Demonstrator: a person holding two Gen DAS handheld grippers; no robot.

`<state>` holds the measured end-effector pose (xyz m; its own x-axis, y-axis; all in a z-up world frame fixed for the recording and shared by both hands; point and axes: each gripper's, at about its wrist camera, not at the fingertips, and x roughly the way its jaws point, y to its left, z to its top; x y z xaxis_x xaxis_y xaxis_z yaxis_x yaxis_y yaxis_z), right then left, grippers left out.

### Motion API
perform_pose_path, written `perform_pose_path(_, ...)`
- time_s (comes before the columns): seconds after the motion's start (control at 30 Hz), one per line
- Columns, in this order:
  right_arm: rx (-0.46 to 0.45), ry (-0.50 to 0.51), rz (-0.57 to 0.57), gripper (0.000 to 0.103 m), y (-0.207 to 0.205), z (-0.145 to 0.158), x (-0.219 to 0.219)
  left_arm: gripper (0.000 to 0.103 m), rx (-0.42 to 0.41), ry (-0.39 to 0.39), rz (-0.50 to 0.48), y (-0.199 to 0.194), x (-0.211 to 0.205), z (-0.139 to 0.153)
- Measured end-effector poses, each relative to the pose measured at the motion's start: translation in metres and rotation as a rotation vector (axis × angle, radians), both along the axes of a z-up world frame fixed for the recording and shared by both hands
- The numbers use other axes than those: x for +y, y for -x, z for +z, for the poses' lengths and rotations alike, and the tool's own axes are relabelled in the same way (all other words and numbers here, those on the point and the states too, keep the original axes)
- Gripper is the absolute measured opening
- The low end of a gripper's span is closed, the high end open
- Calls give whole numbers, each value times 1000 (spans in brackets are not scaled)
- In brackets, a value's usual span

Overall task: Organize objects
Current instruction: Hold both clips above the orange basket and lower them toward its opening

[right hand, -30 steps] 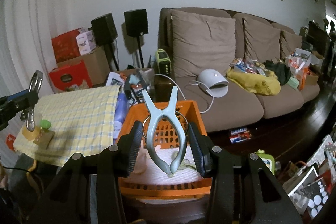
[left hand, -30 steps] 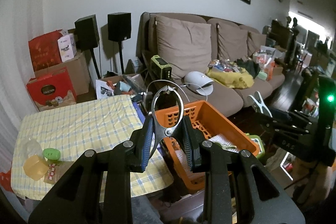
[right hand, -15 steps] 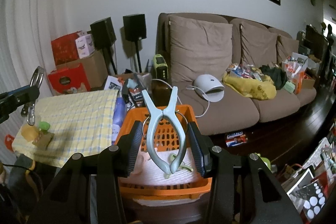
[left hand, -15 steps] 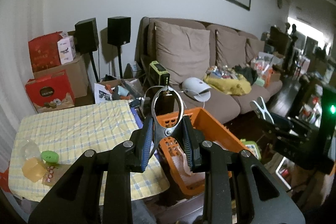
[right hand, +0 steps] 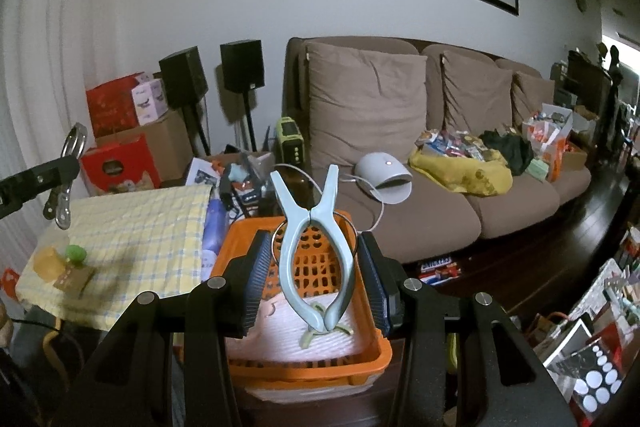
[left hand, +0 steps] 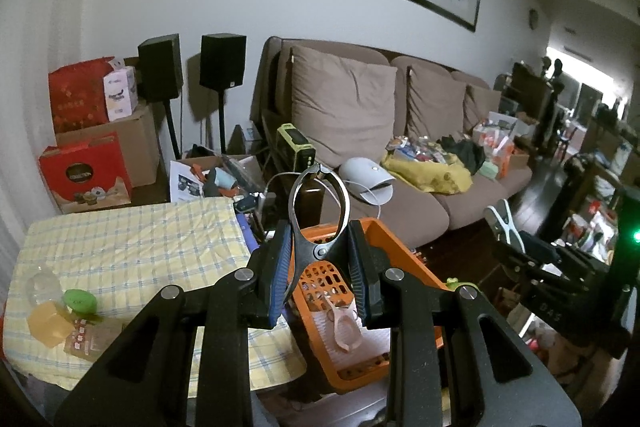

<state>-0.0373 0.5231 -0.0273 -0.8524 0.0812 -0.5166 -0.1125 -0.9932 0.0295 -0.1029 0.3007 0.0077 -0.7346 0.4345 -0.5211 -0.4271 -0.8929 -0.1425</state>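
While you hold both grippers up over the clutter, your left gripper (left hand: 320, 269) is clamped on a metal clip (left hand: 319, 223), its looped end upward, above the near corner of the orange basket (left hand: 404, 251) beside the checked tablecloth (left hand: 132, 247). To its right, your right gripper (right hand: 316, 285) is clamped on a pale blue clothespin (right hand: 314, 251), prongs upward, over that orange basket, with the brown sofa (right hand: 440, 203) behind.

A metal clip (left hand: 319, 227) and pale plastic clip (right hand: 316, 247) hang above the orange basket (right hand: 240, 243).
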Motion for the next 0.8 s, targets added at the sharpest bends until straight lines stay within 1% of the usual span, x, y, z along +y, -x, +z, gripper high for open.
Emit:
perform_pose_path(0.1,16,11,-20,45,-1,1,5,25,11,6,4,6,6,-4)
perform_pose_path(0.2,20,15,-20,45,-1,2,8,25,-18,-5,22,16,9,-11)
perform_pose_path(0.3,19,24,-21,45,-1,1,14,25,-11,15,18,18,18,-17)
perform_pose_path(0.43,23,39,-45,45,2,-1,20,25,-29,19,14,19,27,-28)
perform_pose_path(0.57,19,32,-57,45,5,-1,21,25,-50,29,6,22,35,-39)
perform_pose_path(0.8,7,33,-59,45,9,-4,23,25,-78,41,-2,23,37,-54)
